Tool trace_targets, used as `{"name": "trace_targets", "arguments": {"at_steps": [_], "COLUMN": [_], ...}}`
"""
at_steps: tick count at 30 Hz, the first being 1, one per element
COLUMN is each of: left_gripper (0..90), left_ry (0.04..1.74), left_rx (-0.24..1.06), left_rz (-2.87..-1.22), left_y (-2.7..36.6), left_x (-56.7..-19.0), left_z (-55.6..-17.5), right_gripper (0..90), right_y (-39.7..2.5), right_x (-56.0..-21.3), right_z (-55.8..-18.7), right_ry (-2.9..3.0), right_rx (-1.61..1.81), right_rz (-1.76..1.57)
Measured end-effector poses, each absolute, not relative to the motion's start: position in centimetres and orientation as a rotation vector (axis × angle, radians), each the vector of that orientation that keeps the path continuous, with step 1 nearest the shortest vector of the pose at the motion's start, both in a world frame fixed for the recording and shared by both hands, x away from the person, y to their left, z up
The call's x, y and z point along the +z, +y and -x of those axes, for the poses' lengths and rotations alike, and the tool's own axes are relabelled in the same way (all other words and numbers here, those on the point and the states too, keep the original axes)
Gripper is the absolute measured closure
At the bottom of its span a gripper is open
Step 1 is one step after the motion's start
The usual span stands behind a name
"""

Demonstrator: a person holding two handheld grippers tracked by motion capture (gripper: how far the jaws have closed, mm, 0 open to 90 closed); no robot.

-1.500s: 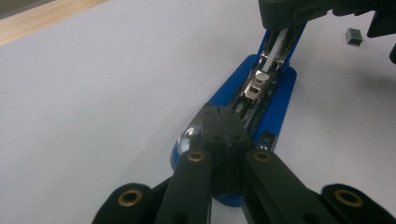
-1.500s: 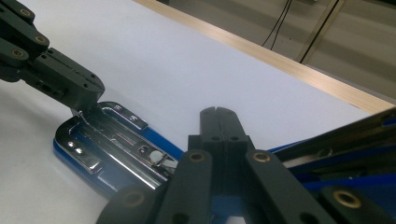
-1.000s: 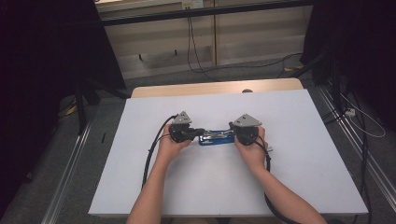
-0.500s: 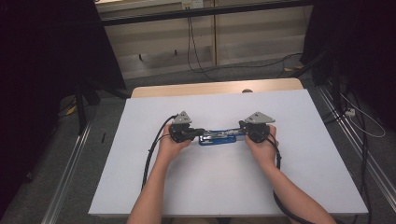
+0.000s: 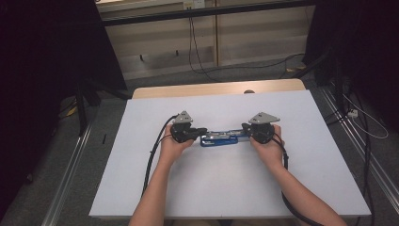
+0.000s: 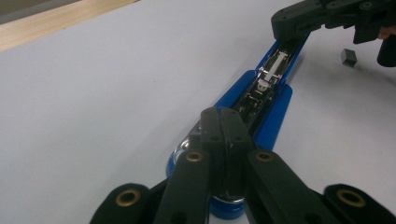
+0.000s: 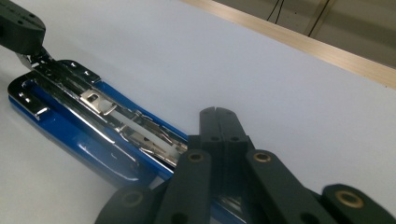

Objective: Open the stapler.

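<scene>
Now the right gripper (image 5: 248, 128) sits farther toward the right of the high view than it did a second ago, when it was close in beside the left gripper (image 5: 200, 131). The gap between the two has widened, and the stapler (image 5: 219, 138) stretches out long between them at the centre of the frame. I read that as the stapler being pulled open flat, its top arm swung away from the base, perhaps for reloading; that step looks nearly done.

The left gripper has hardly shifted. In the left gripper view its jaws are pressed together at the lower centre, over the near end of the stapler (image 6: 261, 100), and I cannot tell whether they pinch a metal edge or just bear on it. In the right gripper view the jaws are likewise closed at the lower centre, over the other end of the stapler (image 7: 100, 123); again the grip itself is hidden.

The stapler lies on the white table (image 5: 226, 188), a blue plastic body with a shiny chrome channel running its length, a spring and clip exposed inside. A small dark block (image 6: 348, 57) rests on the table at the upper right of the left gripper view.
</scene>
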State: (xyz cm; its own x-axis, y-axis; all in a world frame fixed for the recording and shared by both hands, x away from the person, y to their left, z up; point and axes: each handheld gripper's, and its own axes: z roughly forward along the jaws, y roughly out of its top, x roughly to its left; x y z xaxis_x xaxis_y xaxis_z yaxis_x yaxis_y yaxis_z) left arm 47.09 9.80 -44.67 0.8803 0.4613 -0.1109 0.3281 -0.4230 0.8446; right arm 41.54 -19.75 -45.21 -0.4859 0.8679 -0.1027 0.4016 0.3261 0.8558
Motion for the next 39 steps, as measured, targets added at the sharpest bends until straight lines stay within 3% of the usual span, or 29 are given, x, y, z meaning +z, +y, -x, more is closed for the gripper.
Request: {"name": "trace_targets", "arguments": {"at_steps": [14,22,39], "left_gripper": [67.2,48.7,17.2], "left_ry": [0.616,0.677,0.727], "left_rx": [0.126,0.139,0.188], "left_rz": [-1.985,-1.998,-2.006], "left_y": [10.6,11.1,11.5], "left_x": [-43.2,-42.7,-41.6], "left_z": [-46.7,-46.3,-45.4], "right_gripper": [80.7,72.6,35.0], "right_y": [-21.5,-23.4,-25.9], "right_x": [-44.4,-43.9,-44.1], "right_z": [-40.1,-38.9,-36.9], "right_ry": [2.055,2.044,2.050], "right_rx": [1.137,1.159,1.167], "right_rz": [-1.097,-1.101,-1.167]}}
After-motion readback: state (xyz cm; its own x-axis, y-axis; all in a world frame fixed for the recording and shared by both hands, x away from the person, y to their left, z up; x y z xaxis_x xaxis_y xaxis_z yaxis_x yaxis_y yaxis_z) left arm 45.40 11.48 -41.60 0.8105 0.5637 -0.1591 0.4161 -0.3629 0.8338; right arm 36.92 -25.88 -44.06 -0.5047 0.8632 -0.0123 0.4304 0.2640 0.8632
